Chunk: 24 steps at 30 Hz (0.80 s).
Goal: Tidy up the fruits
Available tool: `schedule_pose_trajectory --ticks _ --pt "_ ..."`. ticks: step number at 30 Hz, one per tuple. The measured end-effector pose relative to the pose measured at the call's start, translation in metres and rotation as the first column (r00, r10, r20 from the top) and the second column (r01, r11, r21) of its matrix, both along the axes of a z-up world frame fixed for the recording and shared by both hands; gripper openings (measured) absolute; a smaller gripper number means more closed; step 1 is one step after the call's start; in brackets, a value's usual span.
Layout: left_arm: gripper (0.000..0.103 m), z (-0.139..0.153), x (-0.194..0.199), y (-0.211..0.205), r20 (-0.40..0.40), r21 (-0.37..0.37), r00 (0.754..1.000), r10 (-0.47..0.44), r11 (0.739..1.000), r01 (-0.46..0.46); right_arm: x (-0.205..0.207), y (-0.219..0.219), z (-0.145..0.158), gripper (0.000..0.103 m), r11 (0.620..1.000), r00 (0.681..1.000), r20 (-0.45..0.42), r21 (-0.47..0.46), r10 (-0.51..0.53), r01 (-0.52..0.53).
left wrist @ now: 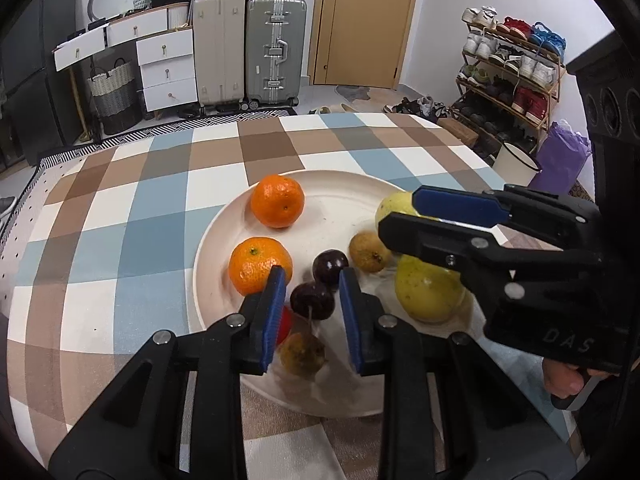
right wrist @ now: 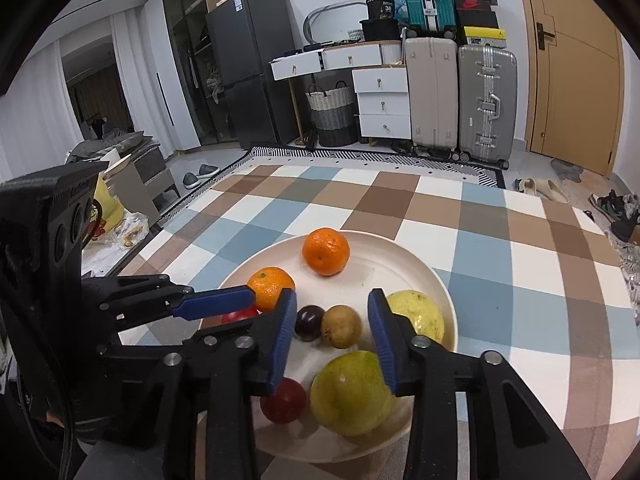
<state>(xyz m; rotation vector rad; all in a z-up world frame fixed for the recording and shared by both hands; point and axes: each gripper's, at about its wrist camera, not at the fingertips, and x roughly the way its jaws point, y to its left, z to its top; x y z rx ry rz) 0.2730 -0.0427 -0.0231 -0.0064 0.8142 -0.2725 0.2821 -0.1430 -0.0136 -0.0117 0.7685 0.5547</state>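
A large cream plate (left wrist: 332, 192) (right wrist: 400, 256) on the checked table holds two oranges (left wrist: 277, 201) (right wrist: 326, 251), two yellow-green guavas (left wrist: 428, 294) (right wrist: 350, 392), dark plums (left wrist: 311, 300) (right wrist: 309, 322), brownish small fruits (left wrist: 370, 251) (right wrist: 341, 326) and a red fruit (right wrist: 284, 400). My left gripper (left wrist: 312, 300) is open over the plate's near side, its jaws either side of a dark plum. My right gripper (right wrist: 332, 334) is open above the guavas and also shows at the right in the left wrist view (left wrist: 404, 210).
The checked cloth (left wrist: 140, 220) covers the table. Beyond it stand suitcases (left wrist: 276, 50), white drawers (left wrist: 166, 68), a woven basket (left wrist: 114, 88), a shoe rack (left wrist: 516, 68) and a wooden door (left wrist: 366, 20).
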Motion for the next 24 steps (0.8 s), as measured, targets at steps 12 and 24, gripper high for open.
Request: schedule_pose_trajectory --ticks 12,24 --pt "0.102 0.03 -0.05 0.017 0.075 0.0 0.996 0.057 0.998 -0.057 -0.055 -0.036 0.027 0.102 0.996 0.996 0.063 0.059 -0.067 0.063" --pt "0.102 0.045 -0.113 0.026 0.219 0.013 0.97 0.105 0.994 -0.111 -0.104 -0.045 0.028 0.103 0.995 0.983 0.155 0.056 -0.095 0.087"
